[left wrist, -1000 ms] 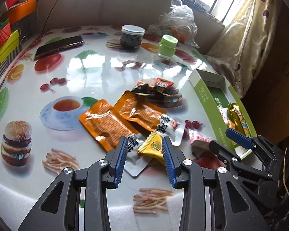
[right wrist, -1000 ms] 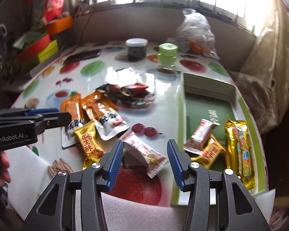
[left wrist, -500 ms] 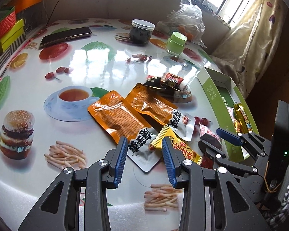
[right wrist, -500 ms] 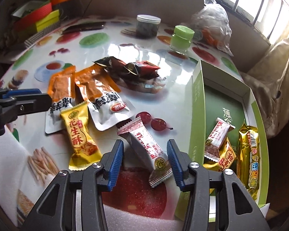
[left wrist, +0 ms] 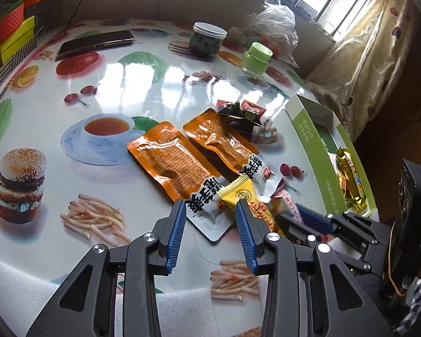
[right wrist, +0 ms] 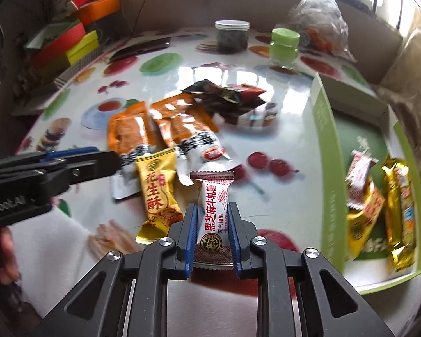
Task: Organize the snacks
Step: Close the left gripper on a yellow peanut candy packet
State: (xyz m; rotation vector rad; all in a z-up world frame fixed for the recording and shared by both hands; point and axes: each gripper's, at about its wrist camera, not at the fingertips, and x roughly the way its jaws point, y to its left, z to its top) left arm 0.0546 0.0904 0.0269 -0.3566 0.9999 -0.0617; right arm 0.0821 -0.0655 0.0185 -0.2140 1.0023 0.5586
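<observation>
My right gripper [right wrist: 210, 210] is shut on a white and brown sesame nougat packet [right wrist: 214, 210], held just above the table. My left gripper [left wrist: 210, 210] is open, its fingers either side of the white end of an orange snack pouch [left wrist: 174, 160] and beside a yellow peanut candy packet [left wrist: 247, 199]. That yellow packet [right wrist: 158, 191] lies left of the held nougat. A second orange pouch [left wrist: 219, 140] and dark wrapped snacks [left wrist: 241, 112] lie further back. The green box [right wrist: 327, 146] at right holds several packets [right wrist: 401, 207].
A black-filled jar [left wrist: 207, 39], a green-lidded jar [left wrist: 256, 59], a plastic bag [left wrist: 275, 25] and a phone [left wrist: 95, 42] stand at the far side of the table. Coloured boxes [right wrist: 70, 45] are stacked at the far left. White foam [left wrist: 28, 280] pads the near edge.
My right gripper has closed on the nougat packet and lifted it off the table. My left gripper moved forward over the orange pouch's white end and stayed open.
</observation>
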